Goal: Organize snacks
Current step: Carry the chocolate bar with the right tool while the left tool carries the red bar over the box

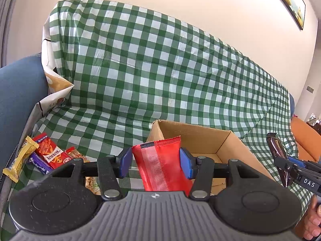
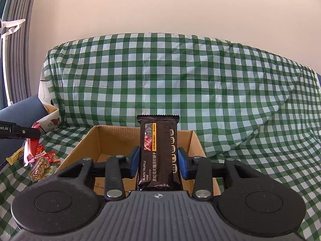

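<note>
Far left of the left gripper's fingers, on the green checked cloth (image 1: 140, 64): a loose heap of snacks. A yellow bar (image 1: 20, 160) outermost, tilted; next to it a red snack pack (image 1: 50, 153) lying over a purple packet (image 1: 39, 163); closer to the left finger, an orange-red wrapper (image 1: 75, 154), partly hidden behind the finger arm.

Between the blue pads of the left gripper (image 1: 156, 162): a red packet (image 1: 160, 164), upright and leaning a little to the left, crimped top edge above the pads. Fingers about half open, both pads pressed against the packet's sides. Just behind and to the right of these fingers: an open cardboard box (image 1: 200, 136), little of its floor in view.

Right of the box, at the edge of the left wrist view: the right gripper (image 1: 289, 165) seen from the side, a person's hand (image 1: 313, 221) below it.

In the right wrist view, between the pads of the same right gripper (image 2: 158, 161): a black cracker bar (image 2: 158, 152) marked "BLACK TRUFFLE HAM", upright, its top well above the fingertips. Fingers narrowly open, closed onto the bar's two long edges. Directly behind the fingers, the cardboard box (image 2: 112, 138) again, open side up. Far left of these fingers, the snack heap (image 2: 40, 158) once more.
</note>
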Demonstrator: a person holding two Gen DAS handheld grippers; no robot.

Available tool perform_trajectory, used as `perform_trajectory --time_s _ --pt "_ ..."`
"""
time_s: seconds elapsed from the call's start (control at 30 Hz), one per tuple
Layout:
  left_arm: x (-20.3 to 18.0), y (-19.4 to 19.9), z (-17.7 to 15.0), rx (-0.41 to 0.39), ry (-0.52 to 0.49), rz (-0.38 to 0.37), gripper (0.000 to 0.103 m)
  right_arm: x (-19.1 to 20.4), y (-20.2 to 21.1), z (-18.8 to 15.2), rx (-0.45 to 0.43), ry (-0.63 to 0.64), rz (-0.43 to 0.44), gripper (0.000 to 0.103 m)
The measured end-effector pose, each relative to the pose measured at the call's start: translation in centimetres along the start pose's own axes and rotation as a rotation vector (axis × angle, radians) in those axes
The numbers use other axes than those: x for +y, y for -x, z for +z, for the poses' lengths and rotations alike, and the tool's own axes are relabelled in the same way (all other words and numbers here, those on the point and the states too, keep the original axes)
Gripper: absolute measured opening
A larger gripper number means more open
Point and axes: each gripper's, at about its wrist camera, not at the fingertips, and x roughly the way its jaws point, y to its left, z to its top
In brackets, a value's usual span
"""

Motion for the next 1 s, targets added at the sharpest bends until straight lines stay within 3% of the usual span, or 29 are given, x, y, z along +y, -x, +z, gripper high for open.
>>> perform_trajectory --time_s 0.63,1.0 --pt "-2.7 -0.2 -0.2 -0.028 -0.024 -0.071 0.056 0.0 0.0 -0.1 -0.004 0.006 -0.007 0.041" --pt "-6.1 0.2 -1.2 -0.067 -0.128 -0.153 0.056 0.1 -0.2 -0.1 -0.002 0.019 -0.015 0.041"
